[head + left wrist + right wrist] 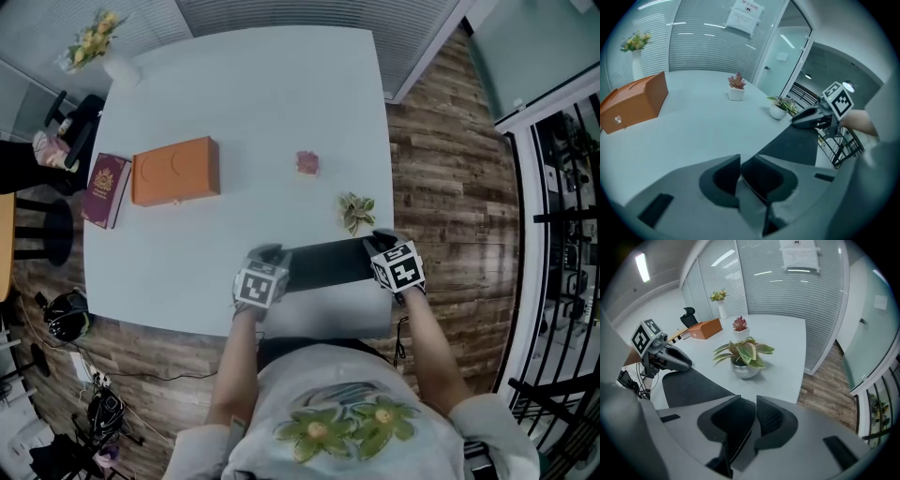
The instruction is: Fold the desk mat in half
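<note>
right now the black rectangular desk mat (328,262) is lying as a narrow dark band across the near part of the white square table (253,103), close to the person's body, with a strip of bare tabletop showing between it and the near edge. the left gripper (740,174) is sitting at the mat's left end and the right gripper (755,420) at its right end, each pointing away from the person.

in the left gripper view, the jaws are standing slightly apart, and the dark mat is reaching up to the right-hand jaw; i cannot tell whether its edge is lying inside the gap. in the right gripper view, the jaws are standing apart too, and the mat's stitched edge is running into the gap between them, with the pads not pressing on it.

just beyond the mat's right end, a small white pot with striped green leaves (356,211) is standing. farther out, a pink succulent in a white pot (307,162) is sitting near the table's middle. an orange box (175,171) and a dark red book (105,189) are lying side by side at the left, well apart from the mat. a white vase of yellow flowers (98,42) is standing at the far left corner.
</note>
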Action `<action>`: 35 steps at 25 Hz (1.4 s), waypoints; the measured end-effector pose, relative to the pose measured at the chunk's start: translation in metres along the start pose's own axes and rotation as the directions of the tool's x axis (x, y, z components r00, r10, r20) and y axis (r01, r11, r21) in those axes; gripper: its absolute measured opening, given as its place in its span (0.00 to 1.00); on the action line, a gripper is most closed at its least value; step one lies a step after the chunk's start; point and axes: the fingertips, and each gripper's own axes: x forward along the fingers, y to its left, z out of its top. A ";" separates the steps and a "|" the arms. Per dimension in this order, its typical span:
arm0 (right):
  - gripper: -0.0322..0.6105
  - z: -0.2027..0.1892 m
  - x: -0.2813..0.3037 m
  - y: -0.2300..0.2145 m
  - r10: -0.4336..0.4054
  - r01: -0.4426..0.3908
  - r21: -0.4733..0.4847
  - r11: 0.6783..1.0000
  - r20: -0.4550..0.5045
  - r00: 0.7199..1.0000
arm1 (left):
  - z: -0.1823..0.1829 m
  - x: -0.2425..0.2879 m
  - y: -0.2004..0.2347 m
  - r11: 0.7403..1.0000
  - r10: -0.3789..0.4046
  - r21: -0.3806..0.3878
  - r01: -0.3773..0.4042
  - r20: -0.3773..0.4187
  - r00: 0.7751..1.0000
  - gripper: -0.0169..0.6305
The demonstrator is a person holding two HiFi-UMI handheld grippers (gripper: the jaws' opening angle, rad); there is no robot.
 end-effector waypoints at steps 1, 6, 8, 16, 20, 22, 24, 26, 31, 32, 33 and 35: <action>0.20 0.001 -0.001 0.000 0.002 -0.002 0.004 1.000 0.003 1.000 | 0.000 -0.001 0.001 1.000 0.003 -0.006 -0.003 0.003 1.000 0.14; 0.21 0.008 -0.008 0.003 0.003 -0.003 -0.006 1.000 0.013 1.000 | 0.004 -0.009 0.005 0.999 0.024 -0.033 -0.023 0.027 0.999 0.17; 0.21 0.009 -0.011 0.004 0.005 -0.004 -0.005 1.000 0.019 1.000 | 0.006 -0.013 0.006 0.999 0.032 -0.045 -0.030 0.039 0.999 0.17; 0.21 0.011 -0.030 0.004 -0.014 0.014 0.005 1.000 0.062 0.998 | 0.011 -0.028 0.006 0.996 0.061 -0.078 -0.054 0.091 0.994 0.17; 0.22 0.011 -0.037 -0.001 -0.034 0.033 0.018 0.999 0.087 0.996 | 0.012 -0.029 0.006 0.996 0.071 -0.070 -0.063 0.114 0.991 0.17; 0.22 0.013 -0.041 -0.004 -0.051 0.049 0.024 0.999 0.098 0.994 | 0.013 -0.030 0.006 0.996 0.074 -0.067 -0.066 0.124 0.989 0.17; 0.22 0.017 -0.046 -0.005 -0.064 0.061 0.030 0.998 0.116 0.991 | 0.014 -0.034 0.006 0.995 0.076 -0.067 -0.067 0.130 0.989 0.17; 0.22 0.021 -0.051 -0.004 -0.068 0.064 0.036 0.997 0.136 0.988 | 0.018 -0.039 0.003 0.995 0.077 -0.070 -0.068 0.139 0.987 0.17; 0.22 0.028 -0.064 0.003 -0.057 0.049 0.047 0.998 0.178 0.982 | 0.026 -0.051 -0.001 0.994 0.094 -0.079 -0.081 0.179 0.979 0.17; 0.22 0.030 -0.067 0.005 -0.055 0.047 0.048 0.998 0.187 0.981 | 0.028 -0.054 -0.001 0.994 0.097 -0.076 -0.084 0.187 0.978 0.17; 0.22 0.033 -0.070 0.007 -0.053 0.044 0.049 0.998 0.198 0.979 | 0.030 -0.057 -0.003 0.994 0.100 -0.072 -0.088 0.194 0.976 0.17; 0.22 0.037 -0.078 0.011 -0.051 0.041 0.051 0.998 0.221 0.974 | 0.034 -0.063 -0.006 0.993 0.108 -0.060 -0.098 0.212 0.971 0.17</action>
